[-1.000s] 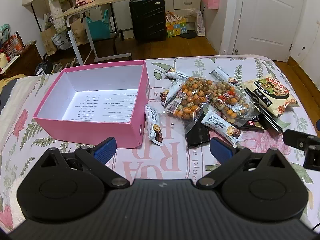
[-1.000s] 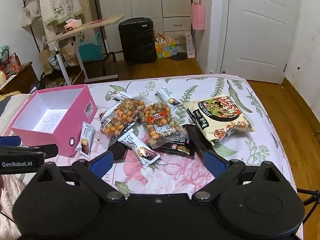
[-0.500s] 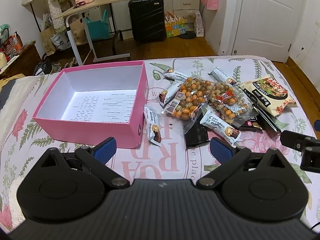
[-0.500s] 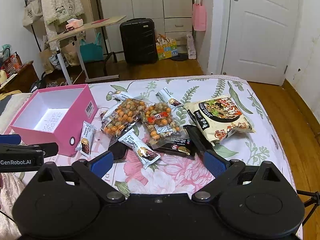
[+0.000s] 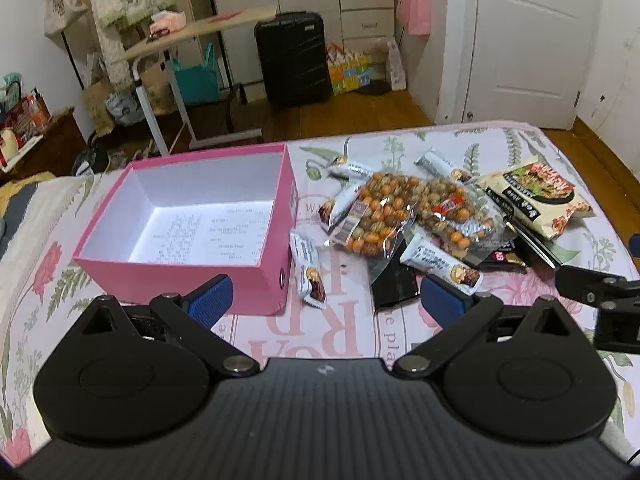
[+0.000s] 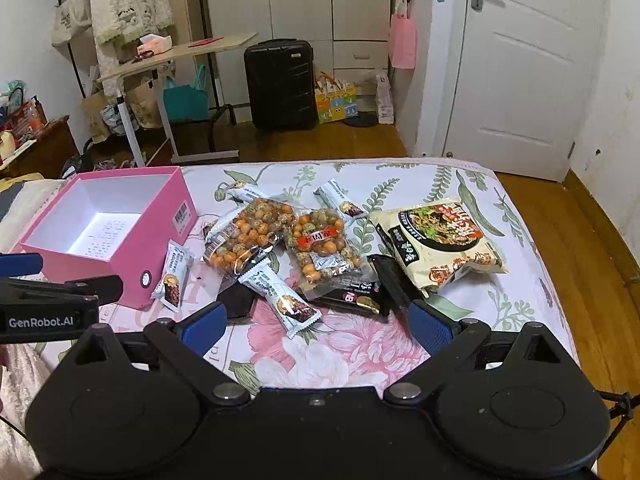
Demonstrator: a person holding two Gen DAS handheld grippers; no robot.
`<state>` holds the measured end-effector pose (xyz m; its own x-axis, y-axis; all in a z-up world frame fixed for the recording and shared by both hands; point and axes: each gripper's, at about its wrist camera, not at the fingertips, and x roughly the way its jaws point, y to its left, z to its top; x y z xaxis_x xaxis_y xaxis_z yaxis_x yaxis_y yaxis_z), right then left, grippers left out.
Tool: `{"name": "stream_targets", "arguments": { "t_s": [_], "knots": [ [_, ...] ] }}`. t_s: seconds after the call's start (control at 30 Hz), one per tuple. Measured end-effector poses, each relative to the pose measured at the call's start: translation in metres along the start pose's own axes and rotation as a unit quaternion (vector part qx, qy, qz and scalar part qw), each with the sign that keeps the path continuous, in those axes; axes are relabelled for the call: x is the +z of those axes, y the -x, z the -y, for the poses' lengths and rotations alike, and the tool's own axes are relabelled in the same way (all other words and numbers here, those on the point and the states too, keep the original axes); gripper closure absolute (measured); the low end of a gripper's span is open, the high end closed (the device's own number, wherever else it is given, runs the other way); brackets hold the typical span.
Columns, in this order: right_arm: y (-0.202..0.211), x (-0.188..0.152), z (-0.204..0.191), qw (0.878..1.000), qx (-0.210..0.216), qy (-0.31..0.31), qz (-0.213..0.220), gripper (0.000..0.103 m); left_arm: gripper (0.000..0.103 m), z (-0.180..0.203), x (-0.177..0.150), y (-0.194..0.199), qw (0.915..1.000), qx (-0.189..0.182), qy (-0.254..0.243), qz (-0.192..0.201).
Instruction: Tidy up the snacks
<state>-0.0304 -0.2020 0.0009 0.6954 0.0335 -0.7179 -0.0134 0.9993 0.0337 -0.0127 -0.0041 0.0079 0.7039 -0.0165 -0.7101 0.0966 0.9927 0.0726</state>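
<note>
An open pink box (image 5: 184, 216) (image 6: 100, 224) with a white inside lies on the floral bedspread, holding nothing but its printed bottom. To its right is a heap of snacks: two clear bags of coated nuts (image 5: 376, 216) (image 6: 248, 236), several white snack bars (image 5: 310, 272) (image 6: 280, 296), black packets (image 6: 352, 296) and a noodle packet (image 5: 540, 196) (image 6: 444, 240). My left gripper (image 5: 326, 300) is open, hovering short of the box corner and one bar. My right gripper (image 6: 316, 322) is open too, short of the black packets.
Beyond the bed's far edge are a black suitcase (image 6: 280, 84), a tilted side table (image 6: 176, 56), bags on the wooden floor and a white door (image 6: 524, 68). The bedspread (image 6: 360, 356) in front of the snacks is bare.
Both views have shifted slightly, with the box and snacks sitting a little farther away in frame. Both grippers stay open and nothing on the bed has moved.
</note>
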Motion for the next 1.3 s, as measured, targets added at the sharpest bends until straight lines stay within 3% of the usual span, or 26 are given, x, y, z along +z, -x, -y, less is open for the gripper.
{"name": "stream_targets", "arguments": {
  "t_s": [0.4, 0.57, 0.67, 0.77, 0.83, 0.93, 1.0, 1.03, 1.2, 1.3],
  "knots": [
    [0.003, -0.001, -0.003, 1.0, 0.004, 0.005, 0.011, 0.004, 0.001, -0.003, 0.0, 0.001, 0.9999, -0.007, 0.007, -0.002],
    [-0.003, 0.011, 0.01, 0.998, 0.046, -0.004, 0.044, 0.004, 0.002, -0.021, 0.003, -0.016, 0.9981, -0.033, 0.046, -0.024],
    [-0.014, 0.03, 0.02, 0.992, 0.087, 0.028, 0.086, 0.004, 0.003, -0.031, 0.007, -0.031, 0.9959, -0.052, 0.068, -0.028],
    [-0.038, 0.057, 0.021, 0.989, 0.099, 0.055, 0.092, 0.004, 0.003, -0.035, 0.011, -0.05, 0.9934, -0.065, 0.087, -0.036],
    [-0.064, 0.077, 0.02, 0.987, 0.124, 0.062, 0.077, 0.005, 0.004, -0.032, 0.015, -0.066, 0.9925, -0.058, 0.098, -0.044],
    [-0.112, 0.097, 0.016, 0.98, 0.189, 0.048, 0.036, 0.021, 0.013, -0.025, 0.017, -0.094, 0.9895, -0.068, 0.117, -0.051],
    [-0.145, 0.108, 0.011, 0.976, 0.211, 0.042, 0.008, 0.031, 0.026, -0.021, 0.016, -0.115, 0.9875, -0.066, 0.132, -0.056],
    [-0.165, 0.115, 0.008, 0.976, 0.216, 0.036, -0.009, 0.038, 0.027, -0.019, 0.015, -0.125, 0.9868, -0.066, 0.136, -0.058],
    [-0.243, 0.128, 0.0, 0.974, 0.214, 0.041, -0.06, 0.043, 0.042, -0.017, 0.002, -0.171, 0.9767, -0.083, 0.176, -0.09],
    [-0.276, 0.131, 0.004, 0.968, 0.232, 0.02, -0.095, 0.043, 0.044, -0.02, -0.011, -0.191, 0.9682, -0.089, 0.205, -0.112]
  ]
}}
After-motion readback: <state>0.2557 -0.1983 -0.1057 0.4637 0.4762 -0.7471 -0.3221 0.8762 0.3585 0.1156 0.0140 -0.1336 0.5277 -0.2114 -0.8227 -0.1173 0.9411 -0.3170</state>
